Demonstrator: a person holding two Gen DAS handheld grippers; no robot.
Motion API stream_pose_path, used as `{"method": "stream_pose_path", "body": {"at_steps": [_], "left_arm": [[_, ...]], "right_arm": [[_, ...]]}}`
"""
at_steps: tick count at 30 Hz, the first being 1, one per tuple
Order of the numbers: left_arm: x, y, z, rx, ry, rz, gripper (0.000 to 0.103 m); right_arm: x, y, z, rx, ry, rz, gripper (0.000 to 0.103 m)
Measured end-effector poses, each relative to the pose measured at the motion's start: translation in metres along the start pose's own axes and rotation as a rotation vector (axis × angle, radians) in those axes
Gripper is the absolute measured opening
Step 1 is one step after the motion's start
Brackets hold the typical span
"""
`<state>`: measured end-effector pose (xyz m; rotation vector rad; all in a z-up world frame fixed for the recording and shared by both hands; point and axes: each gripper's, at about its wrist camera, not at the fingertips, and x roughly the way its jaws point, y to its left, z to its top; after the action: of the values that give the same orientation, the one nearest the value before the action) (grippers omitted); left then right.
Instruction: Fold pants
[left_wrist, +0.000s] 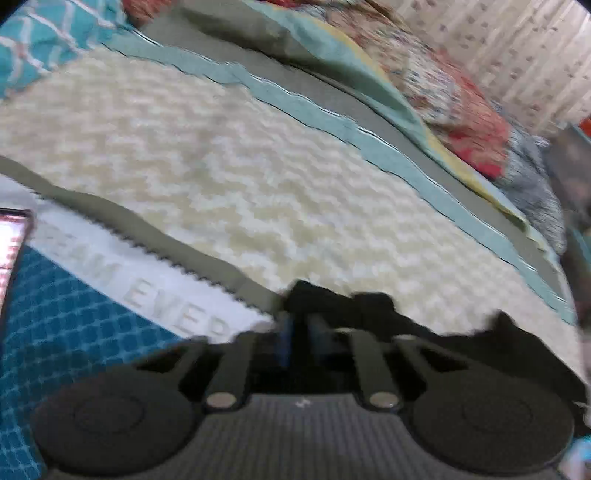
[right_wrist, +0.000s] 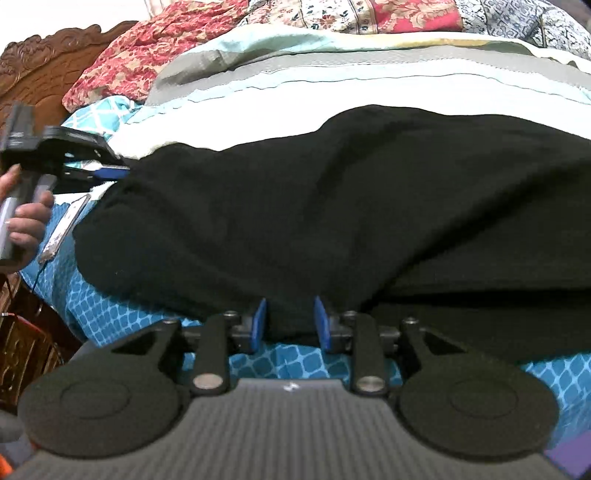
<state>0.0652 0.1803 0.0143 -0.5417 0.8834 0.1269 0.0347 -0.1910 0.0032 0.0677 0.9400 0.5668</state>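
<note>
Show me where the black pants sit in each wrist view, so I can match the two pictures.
Left wrist: black pants only as a blurred dark edge low in the middle, just beyond the left gripper.
Right wrist: they fill the middle from left to right, with the near edge between the fingers of the right gripper.
Shared landmark: the blue patterned sheet under the pants.

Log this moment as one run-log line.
left gripper: shut at pants edge | right gripper: jaws straddle pants hem, grip unclear | bed
</note>
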Motion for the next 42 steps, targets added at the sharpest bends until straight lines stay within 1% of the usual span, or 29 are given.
{"method": "stream_pose_path", "body": {"at_steps": [2, 3, 4, 5, 6, 7, 8, 9, 10, 11, 13, 14, 16, 19, 22, 24, 26, 27, 29, 30, 32, 34, 36, 39, 42], "left_arm": [[-0.013, 0.016, -0.001, -0.085, -0.085, 0.027, 0.006], [-0.018, 0.027, -0.001, -0.144, -0.107, 0.026, 0.006], [-0.019, 0.034, -0.002, -0.193, -0.111, 0.026, 0.006], [-0.019, 0.038, -0.003, -0.213, -0.102, 0.026, 0.006], [-0.018, 0.037, -0.004, -0.201, -0.089, 0.026, 0.007], [-0.019, 0.032, -0.005, -0.177, -0.087, 0.038, 0.007], [-0.023, 0.025, -0.007, -0.142, -0.099, 0.093, 0.010], [-0.027, 0.023, -0.007, -0.129, -0.112, 0.135, 0.020], [-0.033, 0.024, -0.007, -0.137, -0.124, 0.148, 0.037], [-0.040, 0.025, -0.008, -0.165, -0.141, 0.142, 0.041], [-0.058, 0.026, -0.012, -0.214, -0.178, 0.112, 0.040], [-0.066, 0.021, -0.014, -0.211, -0.192, 0.090, 0.040], [-0.073, 0.001, -0.013, -0.156, -0.203, 0.046, 0.040], [-0.070, -0.044, -0.022, -0.009, -0.182, -0.041, 0.042], [-0.053, -0.088, -0.040, 0.125, -0.122, -0.124, 0.044], [-0.037, -0.109, -0.054, 0.196, -0.077, -0.149, 0.044], [-0.017, -0.123, -0.070, 0.258, -0.032, -0.153, 0.045], [-0.006, -0.124, -0.075, 0.272, -0.009, -0.130, 0.045], [0.013, -0.118, -0.084, 0.260, 0.048, -0.073, 0.045], [0.022, -0.111, -0.088, 0.249, 0.062, -0.069, 0.045], [0.022, -0.103, -0.094, 0.281, 0.009, -0.098, 0.045], [0.019, -0.101, -0.099, 0.294, -0.006, -0.117, 0.044], [0.017, -0.103, -0.102, 0.298, -0.010, -0.111, 0.044], [0.019, -0.107, -0.097, 0.290, -0.007, -0.084, 0.044], [0.020, -0.110, -0.097, 0.291, -0.004, -0.066, 0.044]], "right_arm": [[-0.002, 0.001, 0.000, 0.005, -0.006, 0.000, 0.032], [-0.011, -0.002, -0.001, 0.007, -0.022, 0.002, 0.032], [-0.021, -0.003, -0.001, 0.003, -0.056, 0.011, 0.032], [-0.027, -0.001, 0.000, -0.006, -0.096, 0.014, 0.039], [-0.032, 0.000, 0.002, -0.013, -0.131, 0.013, 0.048], [-0.033, -0.001, 0.004, -0.015, -0.152, 0.012, 0.049], [-0.034, -0.002, 0.006, -0.011, -0.166, 0.013, 0.049], [-0.033, -0.004, 0.007, 0.001, -0.166, 0.016, 0.049], [-0.030, -0.006, 0.006, 0.016, -0.156, 0.018, 0.049], [-0.026, -0.009, 0.004, 0.032, -0.140, 0.018, 0.049], [-0.023, -0.015, -0.001, 0.045, -0.123, 0.010, 0.049], [-0.024, -0.017, -0.002, 0.051, -0.129, 0.010, 0.049], [-0.029, -0.026, -0.002, 0.087, -0.148, 0.013, 0.049], [-0.037, -0.040, 0.001, 0.148, -0.195, -0.014, 0.049], [-0.053, -0.059, 0.001, 0.205, -0.260, -0.057, 0.049], [-0.065, -0.076, -0.004, 0.239, -0.293, -0.096, 0.049], [-0.077, -0.095, -0.015, 0.281, -0.318, -0.155, 0.049], [-0.083, -0.108, -0.022, 0.317, -0.330, -0.186, 0.049], [-0.099, -0.134, -0.036, 0.409, -0.362, -0.236, 0.049], [-0.107, -0.146, -0.044, 0.466, -0.382, -0.247, 0.049], [-0.125, -0.173, -0.062, 0.599, -0.421, -0.245, 0.048], [-0.137, -0.190, -0.077, 0.700, -0.451, -0.226, 0.044], [-0.145, -0.201, -0.088, 0.762, -0.478, -0.192, 0.039], [-0.141, -0.207, -0.092, 0.812, -0.487, -0.131, 0.035], [-0.128, -0.206, -0.085, 0.818, -0.467, -0.091, 0.035]]}}
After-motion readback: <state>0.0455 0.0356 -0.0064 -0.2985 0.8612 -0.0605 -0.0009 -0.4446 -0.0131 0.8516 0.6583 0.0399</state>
